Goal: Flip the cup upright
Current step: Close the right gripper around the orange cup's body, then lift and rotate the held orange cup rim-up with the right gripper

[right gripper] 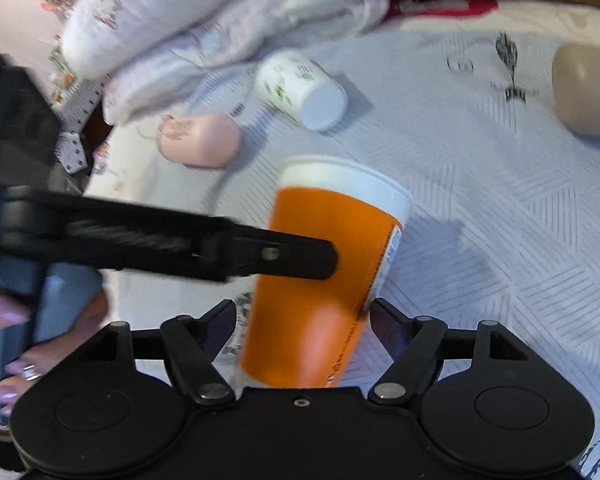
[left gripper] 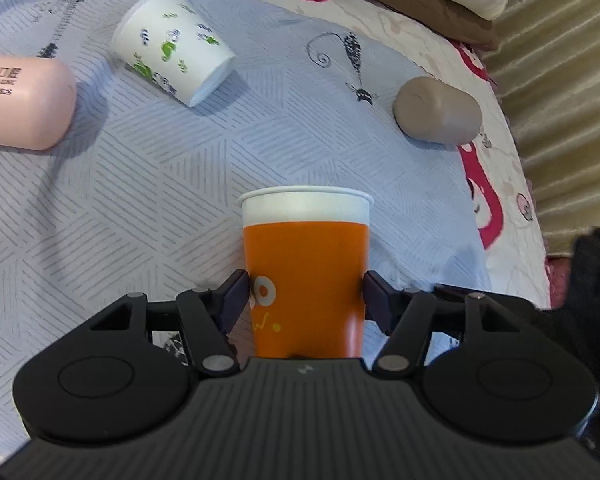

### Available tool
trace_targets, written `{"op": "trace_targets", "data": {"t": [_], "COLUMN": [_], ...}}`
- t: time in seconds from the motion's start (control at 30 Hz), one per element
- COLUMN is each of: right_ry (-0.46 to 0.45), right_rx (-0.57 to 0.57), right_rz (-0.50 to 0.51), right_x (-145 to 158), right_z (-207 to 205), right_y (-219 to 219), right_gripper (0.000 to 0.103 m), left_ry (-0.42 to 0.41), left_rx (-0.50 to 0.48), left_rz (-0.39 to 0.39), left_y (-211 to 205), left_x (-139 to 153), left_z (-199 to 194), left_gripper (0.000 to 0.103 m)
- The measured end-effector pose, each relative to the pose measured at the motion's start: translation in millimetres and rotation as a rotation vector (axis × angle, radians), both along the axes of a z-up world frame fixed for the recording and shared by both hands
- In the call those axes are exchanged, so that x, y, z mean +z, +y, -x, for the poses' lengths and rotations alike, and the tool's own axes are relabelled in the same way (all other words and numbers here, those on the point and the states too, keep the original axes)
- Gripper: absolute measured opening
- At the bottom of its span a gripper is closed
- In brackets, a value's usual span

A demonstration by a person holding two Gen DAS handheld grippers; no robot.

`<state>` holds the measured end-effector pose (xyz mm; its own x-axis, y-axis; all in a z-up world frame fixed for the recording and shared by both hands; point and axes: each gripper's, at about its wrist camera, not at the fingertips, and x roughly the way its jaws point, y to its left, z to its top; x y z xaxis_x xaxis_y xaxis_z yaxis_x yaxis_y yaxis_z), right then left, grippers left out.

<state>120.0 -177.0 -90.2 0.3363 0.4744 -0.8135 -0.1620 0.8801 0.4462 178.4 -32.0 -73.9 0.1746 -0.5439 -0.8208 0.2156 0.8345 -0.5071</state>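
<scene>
Orange cup (left gripper: 306, 276) gripped at lower body by left hand-held gripper (left gripper: 305, 294) — pads pressed on both sides. Long axis roughly along fingers, white rim pointed away, slightly tilted in right view. Right hand-held gripper (right gripper: 303, 326) spread, flanking cup base, contact not confirmed. Cup held just above bed (left gripper: 180, 184); white patterned cup (left gripper: 172, 46) lies on side farther off. Room cluttered with bedding.

**Camera setup: two wrist fisheyes, close range**

Left wrist view looks forward along the left gripper (left gripper: 305, 294), angled down at the bedspread (left gripper: 148, 184), orange cup (left gripper: 306, 264) right at its fingers. Right wrist view looks along the right gripper (right gripper: 303, 322), same cup (right gripper: 324, 264) just ahead, tilted. Both share the cup, white cup (left gripper: 172, 46) (right gripper: 300, 88), pink bottle (left gripper: 24, 102) (right gripper: 200, 140).
</scene>
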Motion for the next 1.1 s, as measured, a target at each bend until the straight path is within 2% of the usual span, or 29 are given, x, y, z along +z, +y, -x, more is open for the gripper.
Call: {"op": "trace_targets", "data": {"t": [0.1,0.27,0.4,0.43,0.57,0.67,0.8,0.9,1.0,1.1], "right_ry": [0.027,-0.031,-0.072,-0.088,-0.192,-0.284,-0.452,-0.566,-0.658,-0.668], "right_rx": [-0.023,-0.022,-0.012,-0.008,0.001,0.005,0.027,0.002,-0.010,-0.021], "right_rz": [-0.033,-0.019,0.004,0.012,0.066,0.131,0.277,0.382,0.459,0.453], "right_x": [-12.7,-15.1,-13.7,-11.7,0.3,6.6,10.2,11.7,9.5,5.5], "right_z": [-3.5,3.3,11.6,13.8,20.9,25.7,35.9,39.9,39.0,34.0], "right_y": [-4.5,-4.9,-3.8,-3.7,0.1,7.6,23.3,30.2,35.2,34.7], "right_gripper": [0.080,0.078,0.078,0.078,0.078,0.077,0.077,0.077,0.077,0.077], "left_ry": [-0.003,-0.004,-0.075,-0.118,-0.263,-0.342,-0.427,-0.486,-0.502,-0.470], "left_rx": [-0.009,-0.022,-0.078,-0.094,-0.125,-0.137,-0.131,-0.126,-0.109,-0.070], "left_rz": [-0.001,0.013,-0.005,-0.016,-0.041,-0.047,-0.036,-0.026,-0.013,0.020], "left_y": [-1.7,-4.0,-8.4,-11.1,-18.1,-19.1,-17.8,-19.3,-18.8,-11.8], "left_x": [-0.2,-3.7,6.0,12.0,33.2,44.4,56.4,64.2,63.7,57.8], "left_z": [-1.2,-3.6,5.1,9.6,23.5,30.1,35.6,41.3,42.7,39.1], "left_gripper": [0.061,0.063,0.063,0.063,0.062,0.062,0.062,0.062,0.062,0.062]}}
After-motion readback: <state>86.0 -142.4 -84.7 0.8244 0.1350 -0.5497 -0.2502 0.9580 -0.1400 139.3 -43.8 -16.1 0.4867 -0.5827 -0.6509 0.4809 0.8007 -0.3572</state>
